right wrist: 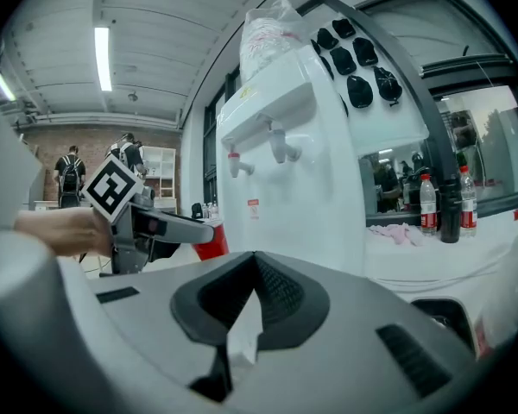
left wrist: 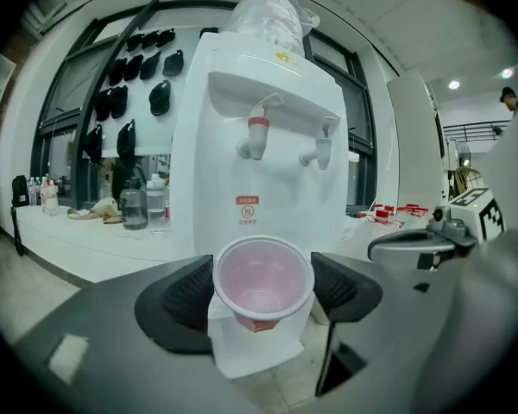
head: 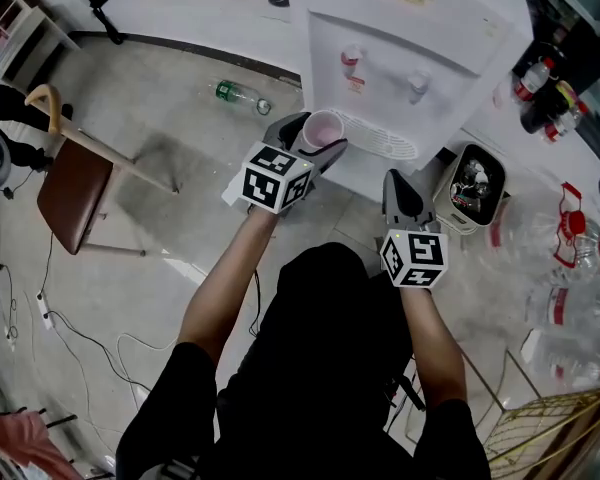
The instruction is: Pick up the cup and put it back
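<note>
A pink-lined paper cup [left wrist: 262,281] with a red outside sits upright between the pads of my left gripper [left wrist: 261,291], which is shut on it. In the head view the cup [head: 321,129] is held just in front of the white water dispenser [head: 410,58], left of its drip tray [head: 384,140] and below the red tap [head: 351,61]. My right gripper [head: 402,195] hovers lower right of the cup, near the dispenser's base. In the right gripper view its jaws [right wrist: 252,304] are pressed together with nothing between them, and the red cup [right wrist: 210,239] shows at the left.
A small bin [head: 471,185] stands right of the dispenser. Empty water jugs [head: 570,298] crowd the floor at right. A plastic bottle [head: 239,96] lies on the floor left of the dispenser, and a brown chair [head: 74,192] stands further left. Cables trail at lower left.
</note>
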Action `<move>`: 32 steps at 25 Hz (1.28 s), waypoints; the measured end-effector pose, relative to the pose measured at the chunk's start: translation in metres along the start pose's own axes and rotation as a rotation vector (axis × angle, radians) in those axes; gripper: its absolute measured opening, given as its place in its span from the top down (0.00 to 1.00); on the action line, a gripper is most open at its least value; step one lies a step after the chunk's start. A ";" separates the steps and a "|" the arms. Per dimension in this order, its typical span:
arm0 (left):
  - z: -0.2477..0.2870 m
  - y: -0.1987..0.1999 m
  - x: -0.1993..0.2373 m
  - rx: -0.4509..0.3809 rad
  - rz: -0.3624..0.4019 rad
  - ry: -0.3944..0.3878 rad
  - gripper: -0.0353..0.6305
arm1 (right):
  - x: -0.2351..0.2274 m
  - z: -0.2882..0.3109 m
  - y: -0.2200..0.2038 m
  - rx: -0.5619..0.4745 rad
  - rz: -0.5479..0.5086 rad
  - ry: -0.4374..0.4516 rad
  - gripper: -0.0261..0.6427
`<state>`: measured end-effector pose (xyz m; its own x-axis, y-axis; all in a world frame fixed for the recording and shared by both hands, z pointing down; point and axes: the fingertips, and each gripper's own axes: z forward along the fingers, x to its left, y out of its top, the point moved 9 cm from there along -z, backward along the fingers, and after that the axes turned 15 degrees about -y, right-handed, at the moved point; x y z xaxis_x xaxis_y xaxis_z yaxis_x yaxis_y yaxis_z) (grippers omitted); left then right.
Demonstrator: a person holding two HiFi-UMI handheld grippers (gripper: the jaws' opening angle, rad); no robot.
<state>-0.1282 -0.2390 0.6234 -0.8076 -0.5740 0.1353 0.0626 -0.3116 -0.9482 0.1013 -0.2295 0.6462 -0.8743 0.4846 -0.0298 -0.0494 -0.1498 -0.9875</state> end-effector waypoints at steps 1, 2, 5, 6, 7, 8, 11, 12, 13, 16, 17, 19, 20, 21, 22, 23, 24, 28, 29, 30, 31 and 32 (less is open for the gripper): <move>0.003 0.001 0.002 -0.001 -0.004 -0.001 0.42 | -0.002 0.002 0.001 0.000 0.006 -0.011 0.97; 0.006 0.002 0.003 -0.001 -0.009 -0.002 0.42 | -0.003 0.005 0.003 0.000 0.013 -0.021 0.97; 0.017 0.003 0.008 0.000 -0.021 -0.008 0.42 | -0.006 0.011 0.006 0.000 0.026 -0.043 0.97; 0.021 0.004 0.010 0.002 -0.023 -0.011 0.42 | -0.006 0.012 0.006 0.001 0.029 -0.047 0.97; 0.025 0.004 0.012 0.005 -0.026 -0.014 0.42 | -0.006 0.013 0.006 0.001 0.031 -0.051 0.97; 0.029 0.004 0.013 0.008 -0.030 -0.016 0.42 | -0.006 0.014 0.005 0.003 0.033 -0.053 0.97; 0.038 0.005 0.019 0.010 -0.046 -0.012 0.42 | -0.005 0.017 0.006 0.006 0.035 -0.058 0.97; 0.041 0.006 0.021 0.007 -0.048 -0.008 0.42 | -0.005 0.018 0.006 0.006 0.035 -0.059 0.97; 0.043 0.008 0.023 0.005 -0.049 -0.005 0.42 | -0.005 0.019 0.007 0.006 0.034 -0.061 0.97; 0.050 0.011 0.024 0.002 -0.047 -0.006 0.42 | -0.007 0.022 0.006 0.010 0.032 -0.066 0.97; 0.052 0.011 0.024 0.000 -0.049 -0.006 0.42 | -0.007 0.022 0.006 0.013 0.032 -0.066 0.97; 0.055 0.011 0.025 -0.006 -0.055 -0.008 0.42 | -0.006 0.024 0.005 0.016 0.033 -0.066 0.97; 0.056 0.011 0.025 -0.008 -0.057 -0.009 0.42 | -0.005 0.025 0.005 0.016 0.034 -0.066 0.97; 0.057 0.012 0.026 -0.008 -0.057 -0.010 0.42 | -0.005 0.025 0.006 0.015 0.035 -0.066 0.97; 0.058 0.012 0.026 -0.008 -0.055 -0.011 0.42 | -0.004 0.026 0.006 0.014 0.035 -0.066 0.97; 0.059 0.013 0.026 -0.008 -0.051 -0.011 0.41 | -0.004 0.026 0.006 0.013 0.035 -0.065 0.97; 0.059 0.013 0.027 -0.009 -0.049 -0.008 0.41 | -0.003 0.026 0.006 0.014 0.035 -0.065 0.97; 0.061 0.012 0.029 -0.022 -0.044 0.001 0.41 | -0.003 0.028 0.004 0.018 0.032 -0.063 0.97; 0.061 0.012 0.029 -0.023 -0.042 0.000 0.41 | -0.002 0.028 0.004 0.019 0.032 -0.063 0.97; 0.061 0.012 0.030 -0.025 -0.040 0.000 0.41 | -0.002 0.028 0.004 0.020 0.032 -0.062 0.97; 0.060 0.012 0.030 -0.026 -0.039 0.001 0.41 | -0.002 0.029 0.003 0.021 0.032 -0.062 0.97; 0.060 0.012 0.030 -0.027 -0.038 0.002 0.41 | -0.002 0.029 0.003 0.021 0.033 -0.061 0.97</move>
<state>-0.1166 -0.3058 0.6333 -0.8101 -0.5607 0.1712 0.0159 -0.3130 -0.9496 0.0885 -0.2556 0.6473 -0.9033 0.4259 -0.0519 -0.0300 -0.1835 -0.9826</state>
